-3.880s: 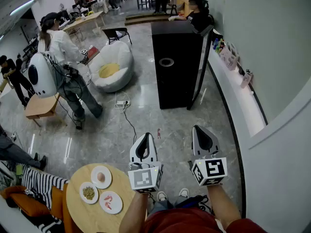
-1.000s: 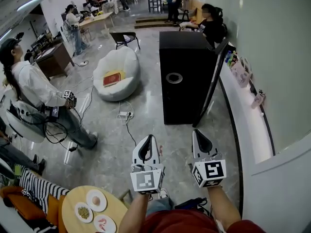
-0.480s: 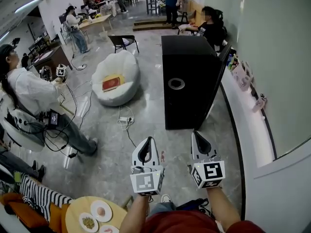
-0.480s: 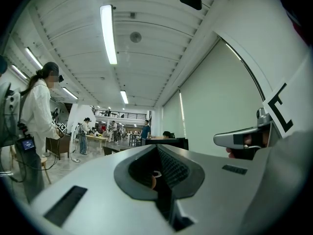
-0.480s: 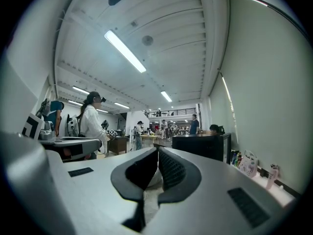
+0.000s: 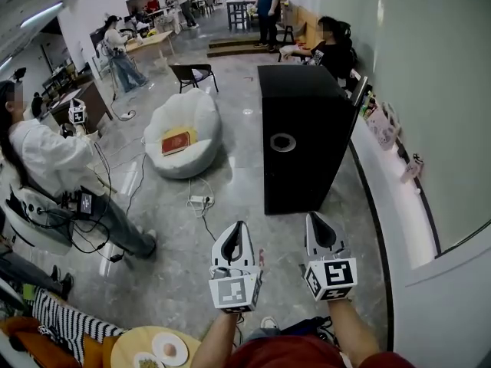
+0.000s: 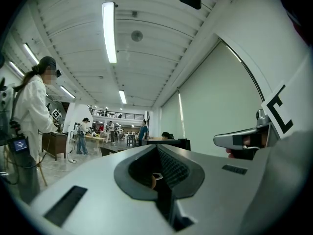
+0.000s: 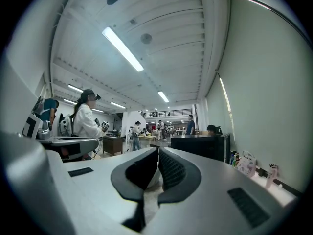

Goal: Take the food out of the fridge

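While left hand-held gripper (image 6: 238, 228) and right hand-held gripper (image 6: 313, 221) both have jaws together, empty, task hardly begun. Black fridge (image 6: 299, 129) stands well ahead, not reached; food inside hidden. Left to do: approach, open door, take food out.

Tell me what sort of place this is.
Probably an open-plan lab or office: a tall black fridge-like cabinet, a white beanbag chair, and wooden worktables with people at the back.
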`<state>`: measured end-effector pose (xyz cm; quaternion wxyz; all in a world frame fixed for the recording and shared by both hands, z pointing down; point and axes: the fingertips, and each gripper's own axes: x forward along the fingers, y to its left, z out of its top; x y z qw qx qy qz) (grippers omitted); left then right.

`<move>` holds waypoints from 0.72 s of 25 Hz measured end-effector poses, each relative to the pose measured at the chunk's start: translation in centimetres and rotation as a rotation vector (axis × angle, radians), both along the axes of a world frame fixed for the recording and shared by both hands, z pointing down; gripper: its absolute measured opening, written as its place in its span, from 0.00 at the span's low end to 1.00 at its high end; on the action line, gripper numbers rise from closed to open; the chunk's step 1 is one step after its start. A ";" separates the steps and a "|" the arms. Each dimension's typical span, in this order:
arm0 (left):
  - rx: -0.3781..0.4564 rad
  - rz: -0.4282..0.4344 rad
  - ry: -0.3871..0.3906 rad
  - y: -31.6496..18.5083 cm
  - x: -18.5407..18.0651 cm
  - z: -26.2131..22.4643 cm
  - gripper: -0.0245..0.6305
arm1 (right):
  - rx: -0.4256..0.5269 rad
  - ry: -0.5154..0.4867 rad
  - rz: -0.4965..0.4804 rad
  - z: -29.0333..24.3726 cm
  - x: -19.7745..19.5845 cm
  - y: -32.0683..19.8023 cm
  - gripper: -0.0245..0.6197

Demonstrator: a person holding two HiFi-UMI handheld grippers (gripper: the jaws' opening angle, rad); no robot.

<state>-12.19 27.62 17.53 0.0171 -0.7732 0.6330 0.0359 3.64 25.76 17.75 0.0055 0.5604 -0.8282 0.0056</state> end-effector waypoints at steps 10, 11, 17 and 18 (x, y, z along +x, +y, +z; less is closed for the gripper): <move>-0.037 0.004 -0.011 -0.5 -1.2 0.9 0.06 | -0.016 -0.008 0.014 0.9 -0.9 -1.1 0.07; -0.039 0.000 -0.012 -0.6 -1.4 1.0 0.06 | -0.016 -0.009 0.012 0.9 -1.1 -1.3 0.07; -0.042 -0.026 -0.016 -2.2 -1.7 0.8 0.06 | -0.011 -0.008 -0.008 0.6 -1.3 -3.2 0.07; -0.042 -0.025 -0.016 -2.5 -1.7 0.8 0.06 | -0.010 -0.009 -0.009 0.6 -1.4 -3.5 0.07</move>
